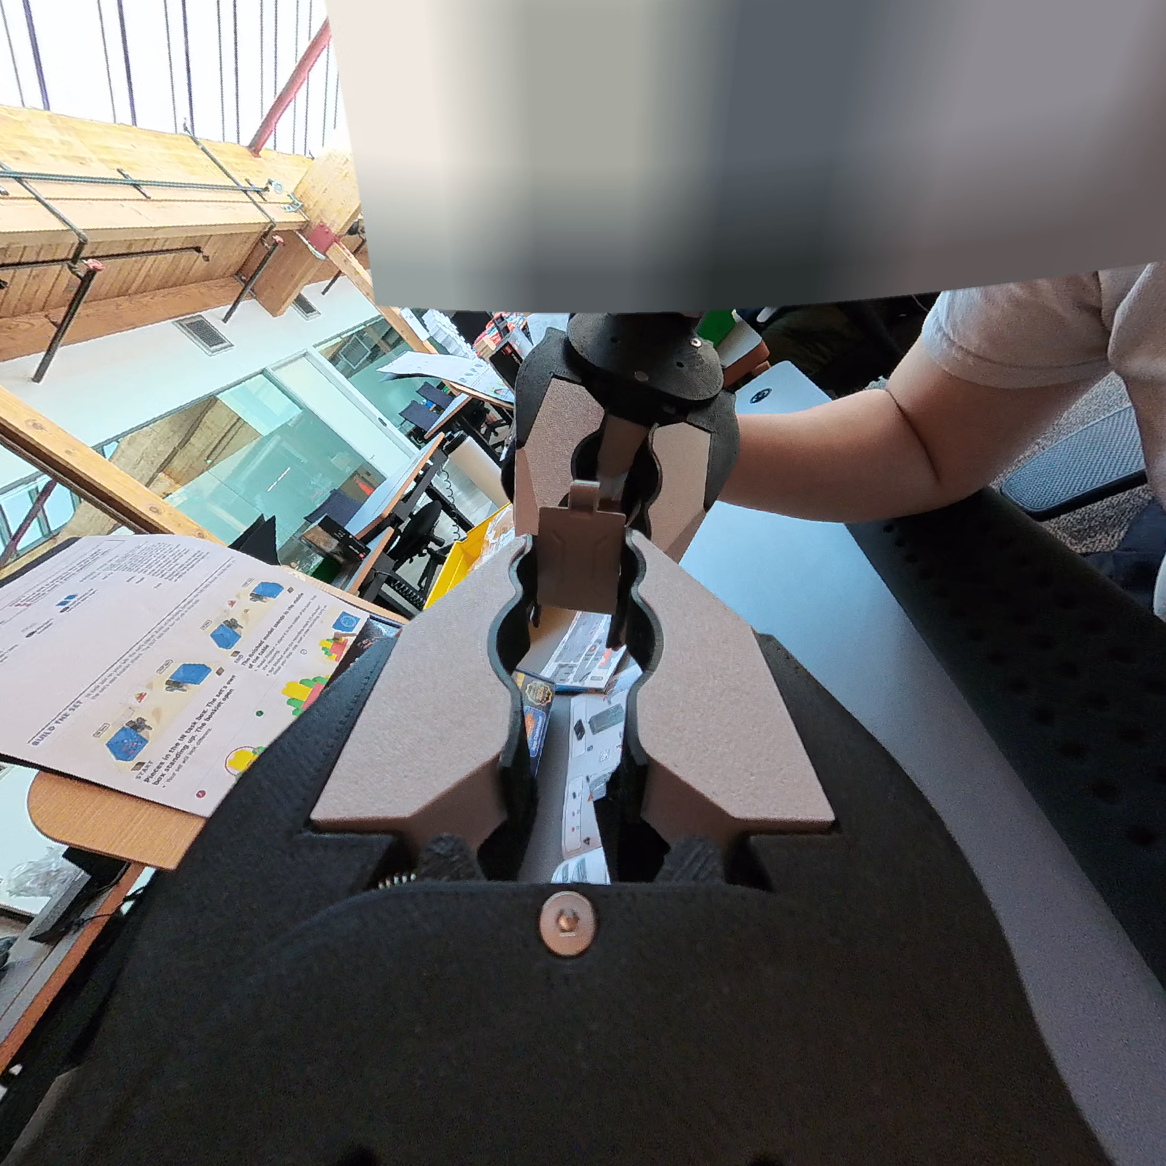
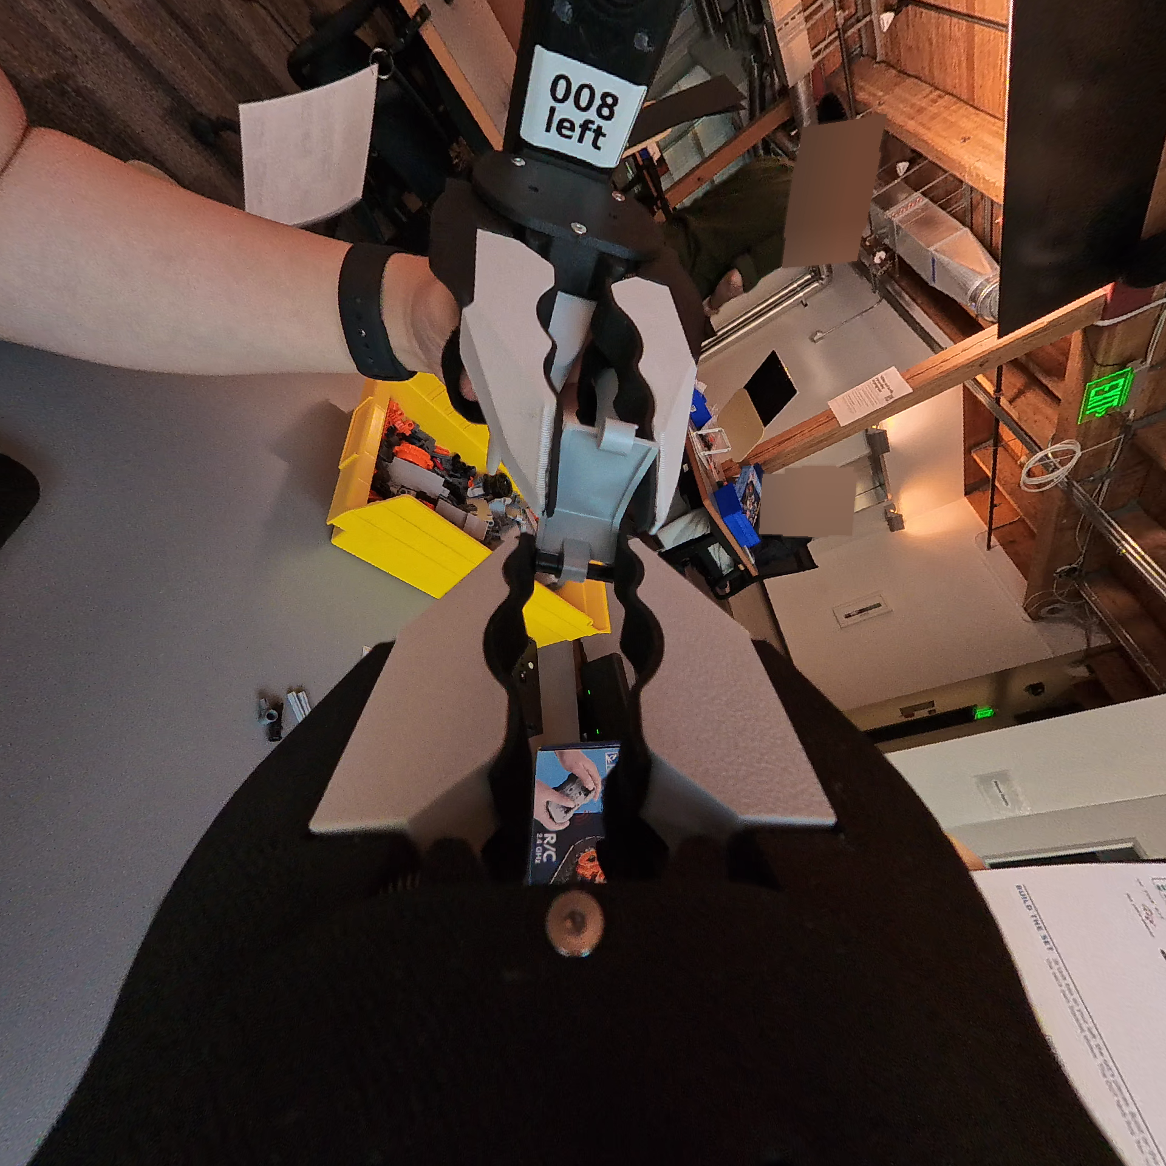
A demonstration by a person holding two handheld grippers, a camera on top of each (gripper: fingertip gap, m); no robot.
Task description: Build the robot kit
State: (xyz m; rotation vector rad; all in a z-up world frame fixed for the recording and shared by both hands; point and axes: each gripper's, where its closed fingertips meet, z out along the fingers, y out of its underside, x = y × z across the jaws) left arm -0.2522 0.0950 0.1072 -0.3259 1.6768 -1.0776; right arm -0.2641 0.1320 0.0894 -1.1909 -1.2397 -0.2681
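Observation:
A grey plastic panel [image 1: 577,561] with a small tab is held between my two grippers, which face each other in the air. My left gripper [image 1: 580,552] is shut on the panel's wide end. My right gripper [image 1: 599,505] shows beyond it, shut on the tab end. In the right wrist view, my right gripper [image 2: 574,555] pinches the panel [image 2: 593,486] at its clip and black pin, and my left gripper [image 2: 587,498] grips the far end. A person's arm [image 2: 189,284] with a black wristband holds the left gripper.
A yellow bin [image 2: 404,536] of several mixed building parts sits on the grey table [image 2: 158,568]. Small loose parts [image 2: 277,713] lie near it. A blue box [image 2: 568,814] and a printed instruction sheet [image 1: 145,662] are close by. A black chair back [image 1: 1009,631] stands at the right.

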